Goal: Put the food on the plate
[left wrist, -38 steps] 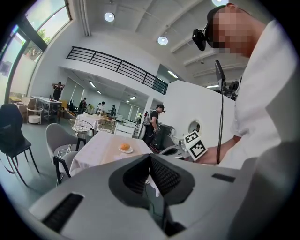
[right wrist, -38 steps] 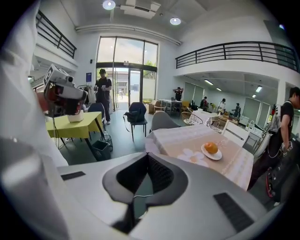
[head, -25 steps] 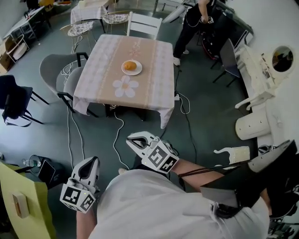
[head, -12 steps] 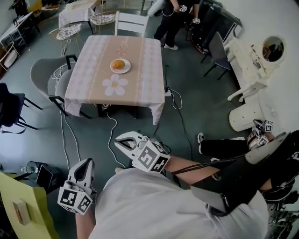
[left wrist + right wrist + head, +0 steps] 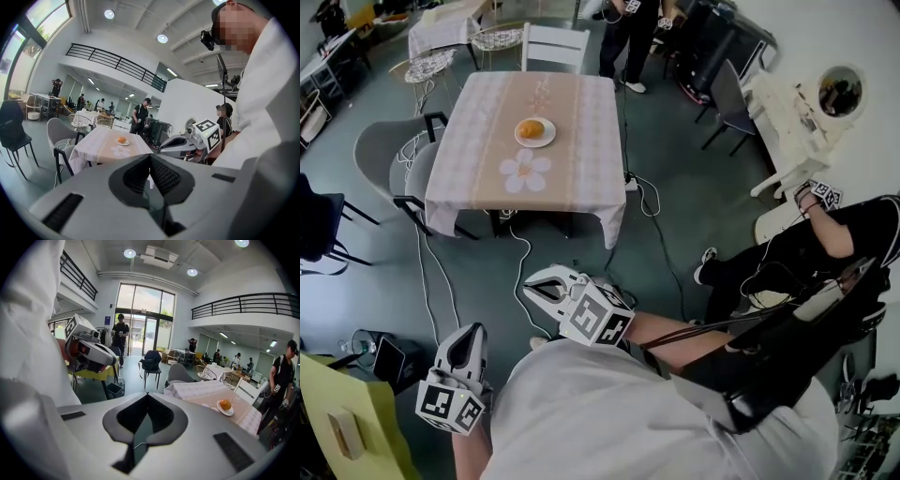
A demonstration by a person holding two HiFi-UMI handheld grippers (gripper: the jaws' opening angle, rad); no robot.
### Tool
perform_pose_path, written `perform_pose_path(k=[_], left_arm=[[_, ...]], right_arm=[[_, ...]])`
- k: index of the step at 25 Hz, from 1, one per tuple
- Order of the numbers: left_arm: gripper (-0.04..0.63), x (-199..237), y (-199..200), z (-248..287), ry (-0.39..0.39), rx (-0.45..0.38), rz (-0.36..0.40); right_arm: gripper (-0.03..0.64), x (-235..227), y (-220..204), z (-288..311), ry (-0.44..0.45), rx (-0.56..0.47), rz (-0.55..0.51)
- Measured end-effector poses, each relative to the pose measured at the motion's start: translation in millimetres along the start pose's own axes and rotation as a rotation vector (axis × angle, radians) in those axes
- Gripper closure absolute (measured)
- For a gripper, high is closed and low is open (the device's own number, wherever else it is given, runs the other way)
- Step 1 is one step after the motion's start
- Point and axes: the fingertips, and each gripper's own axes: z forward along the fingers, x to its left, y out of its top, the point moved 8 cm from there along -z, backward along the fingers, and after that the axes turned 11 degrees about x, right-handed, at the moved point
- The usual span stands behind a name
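**A:** What sits furthest left?

**B:** A yellow-green board [image 5: 342,412] low in the corner and a dark chair [image 5: 319,216] above it. Then two grey chairs [image 5: 380,148] tucked against the worktop [image 5: 581,112].

**A:** And the left gripper?

**B:** The left gripper [image 5: 469,336] hangs low beside the person's white top, jaws clenched on nothing. Its cube carries black-and-white square markers [image 5: 441,405].

**A:** Where is the food?

**B:** A round orange-brown bun [image 5: 531,127], I think, though it is small from here. It rests on the white plate [image 5: 547,139] near the middle of the worktop, well apart from both grippers. The cloth is pale pink check with a tan runner, and a white flower [image 5: 525,172] is printed just below the plate.

**A:** The right gripper?

**B:** The right gripper [image 5: 536,286] points toward the worktop above the grey-green floor [image 5: 712,216]. Its jaws are pressed together and empty, and its cube is marked the same way.

**A:** Any writing?

**B:** A blue sign [image 5: 107,320] beside the glass doors, too small to read.

**A:** The room?

**B:** A tall hall with a black balcony railing [image 5: 243,303] and round ceiling lights [image 5: 130,253]. A white chair [image 5: 555,42] stands at the worktop's far end, and a person in black [image 5: 862,225] sits at the far right.
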Motion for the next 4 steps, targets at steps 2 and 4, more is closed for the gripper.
perform_pose_path(k=[2, 4], left_arm=[[0.586, 2.3, 1.4, -2.2, 0.007, 0.0, -0.006], [0.586, 5.0, 3.2, -4.3, 0.012, 0.0, -0.01]], right_arm=[[0.605, -0.6, 3.0, 2.0, 0.004, -0.001, -0.003], [0.604, -1.2, 6.1, 4.1, 0.01, -0.002, -0.007]])
